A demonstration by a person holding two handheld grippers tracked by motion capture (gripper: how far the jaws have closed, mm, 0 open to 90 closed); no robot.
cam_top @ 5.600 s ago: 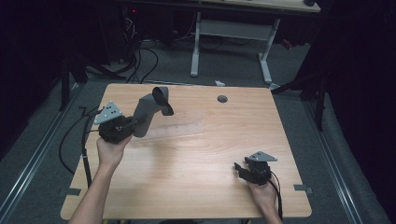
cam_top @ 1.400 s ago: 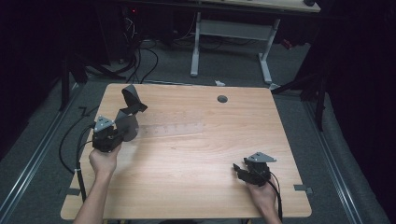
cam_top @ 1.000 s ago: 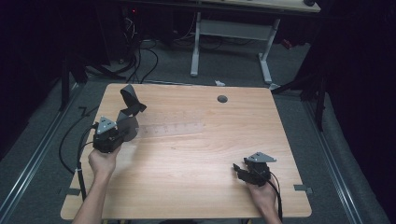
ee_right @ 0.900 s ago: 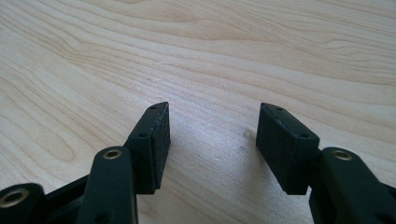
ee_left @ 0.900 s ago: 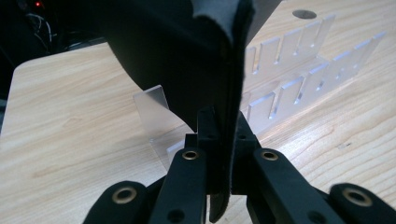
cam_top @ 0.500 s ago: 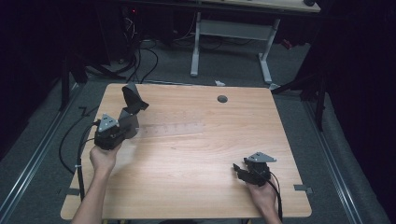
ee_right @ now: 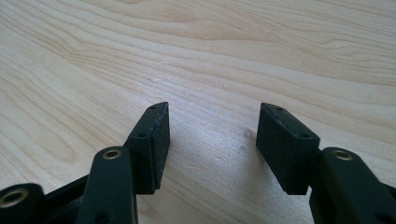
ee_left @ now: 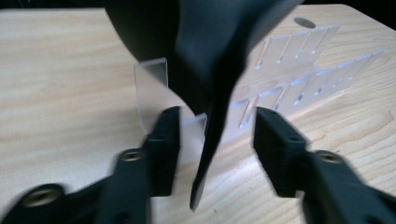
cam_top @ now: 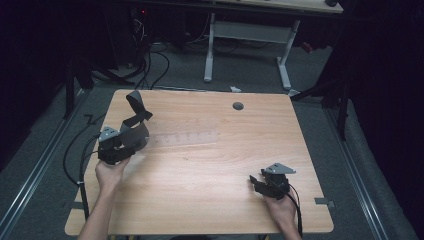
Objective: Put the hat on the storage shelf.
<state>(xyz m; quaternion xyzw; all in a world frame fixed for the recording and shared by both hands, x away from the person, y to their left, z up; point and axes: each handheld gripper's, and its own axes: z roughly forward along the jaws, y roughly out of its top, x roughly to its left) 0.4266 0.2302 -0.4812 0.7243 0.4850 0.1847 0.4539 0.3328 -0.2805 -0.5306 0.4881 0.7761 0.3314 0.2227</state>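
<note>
In the left gripper view, the dark strap [ee_left: 205, 56] ran off the top edge, so its upper part was cut off, and it hid much of the clear slotted sheet [ee_left: 289, 79] lying behind it on the surface [ee_left: 70, 70]. The left tongs [ee_left: 212, 135] and the strap's lower tip were blurred, so whether either pad brushed the strap could not be told. In the high view, the sheet [cam_top: 185, 137] showed as little more than a pale sheen, perhaps partly covered by the strap [cam_top: 135, 125].
</note>
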